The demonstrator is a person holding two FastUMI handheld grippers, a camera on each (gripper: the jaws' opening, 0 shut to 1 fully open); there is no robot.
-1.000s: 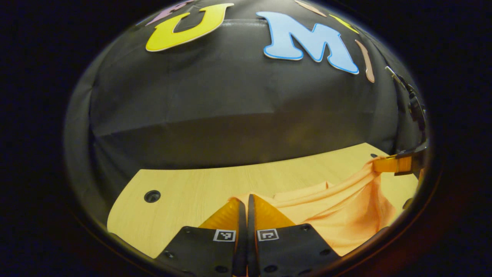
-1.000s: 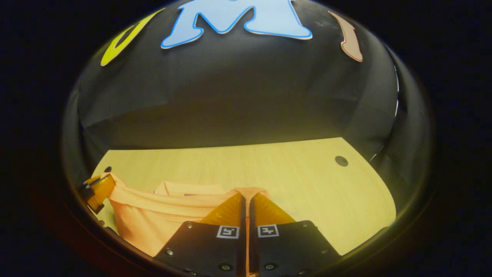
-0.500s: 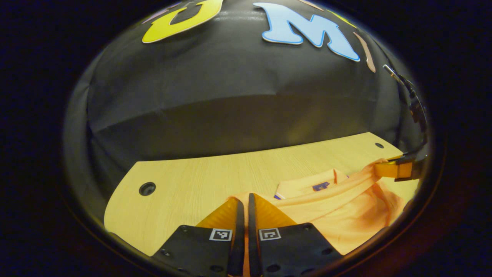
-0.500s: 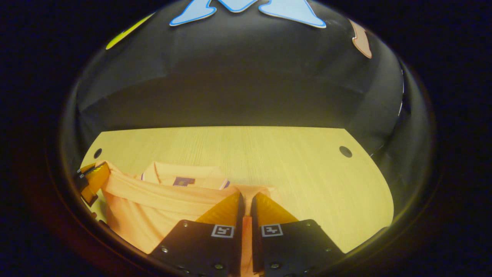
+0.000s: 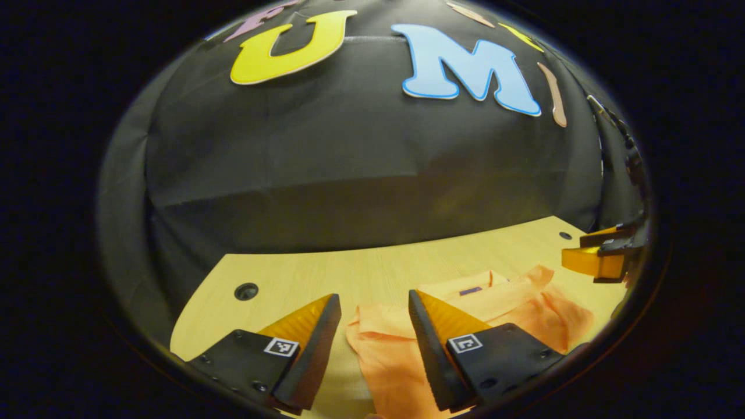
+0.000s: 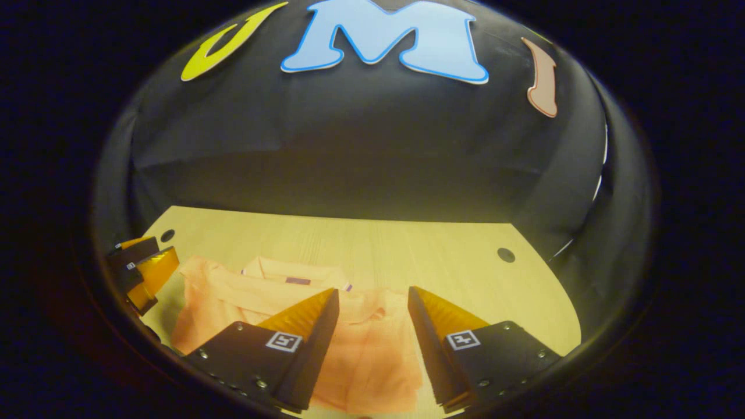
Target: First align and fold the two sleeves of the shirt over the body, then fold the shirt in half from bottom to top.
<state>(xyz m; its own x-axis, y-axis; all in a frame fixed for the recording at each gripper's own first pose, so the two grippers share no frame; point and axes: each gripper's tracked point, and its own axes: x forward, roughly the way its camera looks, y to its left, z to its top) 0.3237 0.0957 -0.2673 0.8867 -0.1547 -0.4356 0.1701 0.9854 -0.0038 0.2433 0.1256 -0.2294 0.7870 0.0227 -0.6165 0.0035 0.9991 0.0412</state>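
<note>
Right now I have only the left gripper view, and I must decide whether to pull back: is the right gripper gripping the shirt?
Observer: No. In the right gripper view, the right gripper has its jaws wide apart, and the shirt lies below them, ungripped.
Operator: Does the shirt's right side hang off the table?
Observer: No. It rests on the table, with bare wood beyond it as far as a round hole.

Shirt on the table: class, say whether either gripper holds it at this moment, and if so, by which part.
Nothing is held. The left gripper and right gripper are both open, and the orange shirt lies loose on the table.
</note>
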